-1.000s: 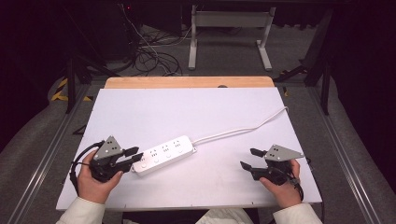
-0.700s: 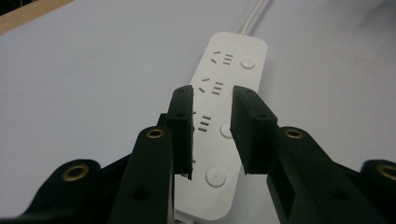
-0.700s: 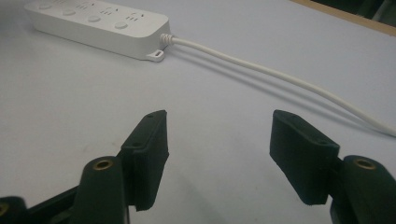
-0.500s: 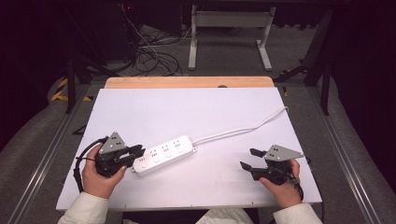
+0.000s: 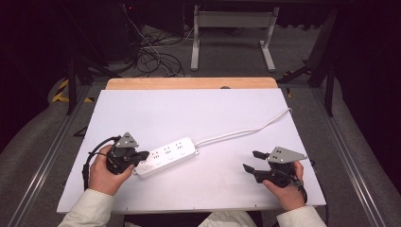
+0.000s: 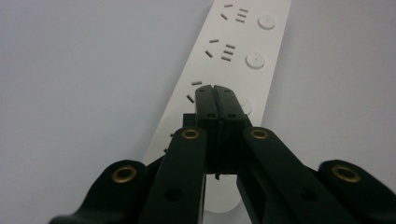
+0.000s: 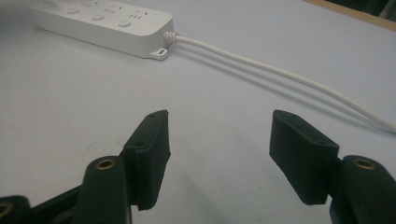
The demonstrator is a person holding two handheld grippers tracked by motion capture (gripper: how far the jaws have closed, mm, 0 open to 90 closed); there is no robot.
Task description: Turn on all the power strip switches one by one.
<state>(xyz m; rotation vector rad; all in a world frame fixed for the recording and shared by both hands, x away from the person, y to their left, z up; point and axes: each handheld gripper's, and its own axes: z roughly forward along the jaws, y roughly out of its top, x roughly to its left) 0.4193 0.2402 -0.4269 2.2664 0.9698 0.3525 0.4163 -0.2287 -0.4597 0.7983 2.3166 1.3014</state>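
The left hand-held gripper [image 6: 216, 95], jaws pressed together, presses on the white power strip [image 5: 166, 156]; the right hand-held gripper [image 5: 251, 161] hovers open over the bench [image 5: 198, 113].

A white-topped table [image 5: 189, 109] stands on grey floor [image 5: 38, 156]; tangled cables [image 5: 156, 56] and a metal stand [image 5: 231, 28] behind, in dim light

1. L hand [image 5: 105, 174] at 7 o'clock of the high view, wrapped round L gripper [image 5: 144, 154], pointing toward 3 o'clock; jaws pressed together.
2. R hand [image 5: 286, 188] at 5 o'clock, holds R gripper [image 5: 251, 161] pointing toward 9 o'clock; jaws wide apart, nothing between.
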